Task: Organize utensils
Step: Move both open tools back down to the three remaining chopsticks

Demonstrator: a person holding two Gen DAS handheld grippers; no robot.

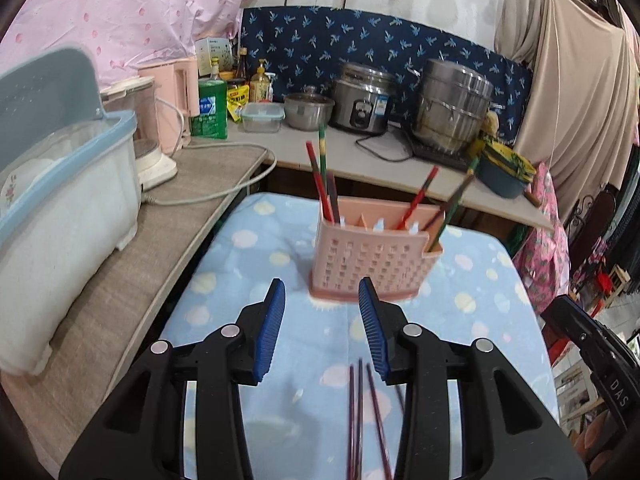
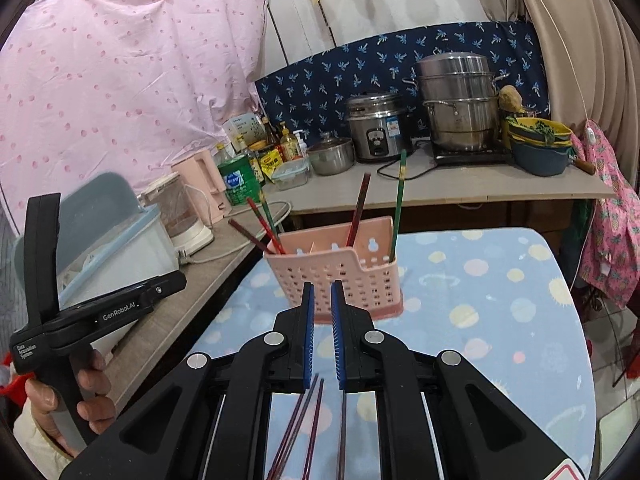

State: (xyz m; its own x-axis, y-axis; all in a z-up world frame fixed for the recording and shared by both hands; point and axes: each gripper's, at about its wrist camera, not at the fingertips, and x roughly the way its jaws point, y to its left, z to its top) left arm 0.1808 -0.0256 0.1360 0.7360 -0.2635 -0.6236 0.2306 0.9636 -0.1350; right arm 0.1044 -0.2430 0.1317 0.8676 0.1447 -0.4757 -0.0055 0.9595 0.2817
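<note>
On cloth, below both grippers: loose chopsticks (image 2: 308, 428) (thin, stiff, light, slippery); best pinched mid-shaft.
Beyond: pink holder (image 1: 370, 258), some chopsticks already inside.
Left gripper (image 1: 322, 324): wide open, empty.
Right gripper (image 2: 322, 334): nearly closed, empty.

Pink perforated plastic holder (image 1: 370, 258); printed cloth table cover (image 1: 256, 264); shiny steel pots (image 1: 452, 106).

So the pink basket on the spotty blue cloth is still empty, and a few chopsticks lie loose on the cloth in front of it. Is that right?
Not quite: the pink basket is not empty. The right wrist view shows several chopsticks already standing in it, some at its left end and some at its right. The rest holds: it stands on the spotty blue cloth, and a few loose chopsticks lie on the cloth in front of it.
</note>
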